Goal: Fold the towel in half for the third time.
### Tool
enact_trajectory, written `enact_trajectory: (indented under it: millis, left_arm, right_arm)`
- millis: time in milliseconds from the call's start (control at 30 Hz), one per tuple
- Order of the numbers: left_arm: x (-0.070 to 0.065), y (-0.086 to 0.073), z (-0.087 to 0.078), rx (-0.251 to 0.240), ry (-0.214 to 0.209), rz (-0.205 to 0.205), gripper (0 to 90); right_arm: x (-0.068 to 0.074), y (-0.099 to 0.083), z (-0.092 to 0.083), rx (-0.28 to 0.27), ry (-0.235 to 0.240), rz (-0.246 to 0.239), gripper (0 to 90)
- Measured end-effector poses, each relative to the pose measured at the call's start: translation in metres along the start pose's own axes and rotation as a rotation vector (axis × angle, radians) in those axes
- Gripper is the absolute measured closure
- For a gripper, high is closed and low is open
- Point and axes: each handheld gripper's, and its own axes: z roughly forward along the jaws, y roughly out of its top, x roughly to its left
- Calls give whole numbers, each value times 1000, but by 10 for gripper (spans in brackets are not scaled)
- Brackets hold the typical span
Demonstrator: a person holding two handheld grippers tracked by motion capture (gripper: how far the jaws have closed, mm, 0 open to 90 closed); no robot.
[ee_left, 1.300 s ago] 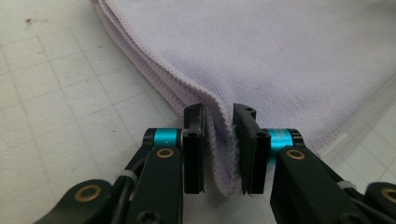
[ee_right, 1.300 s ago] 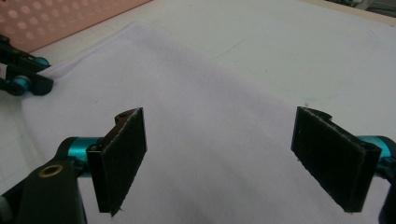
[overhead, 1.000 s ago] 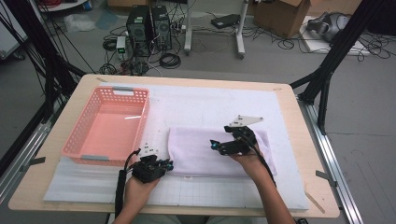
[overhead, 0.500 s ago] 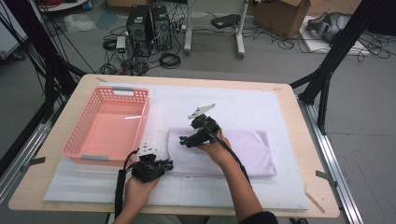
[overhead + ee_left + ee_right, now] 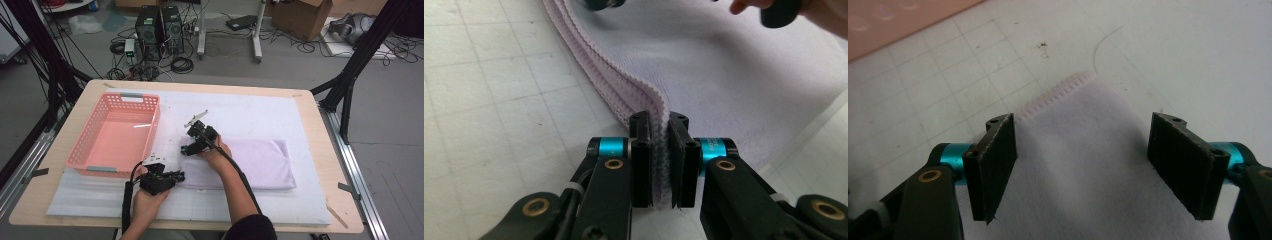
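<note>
A folded pale lilac towel [image 5: 260, 160] lies on the white gridded mat [image 5: 260, 107]. My left gripper [image 5: 179, 175] is at the towel's near left corner and is shut on its stacked hems [image 5: 644, 95], which run up between the pads. My right gripper [image 5: 186, 149] hovers over the towel's far left corner [image 5: 1080, 80]. In the right gripper view its jaws [image 5: 1083, 145] stand wide apart with the towel [image 5: 1083, 190] under and between them. They have just been closing a little, and the pads do not press on the cloth.
A pink plastic basket [image 5: 153, 131] with nothing in it stands on the mat left of the towel, close to both grippers. The wooden table edge [image 5: 200, 227] runs along the near side. Cables, computer cases and boxes are on the floor beyond the table.
My right gripper has travelled left across the towel, from its right part to its far left corner. The left gripper has kept its place and its grip on the near corner.
</note>
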Motion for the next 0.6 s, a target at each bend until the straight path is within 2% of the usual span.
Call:
enact_trajectory:
  millis: [133,233,367,433,500,600]
  left_arm:
    - [0,0,0,-1,1,-1,817]
    - [0,0,0,-1,-2,-3,818]
    - [1,0,0,2,-6,-5,822]
    - [0,2,0,11,2,10,827]
    - [-2,4,-2,22,10,27,834]
    - [-4,8,-9,9,4,33,838]
  right_arm:
    - [0,2,5,-1,6,-1,269]
    - [1,5,7,11,11,-28,378]
    - [7,7,5,27,20,-77,651]
    - [10,7,3,29,22,-80,785]
    - [11,6,3,20,19,-91,818]
    - [9,5,1,-10,47,-83,829]
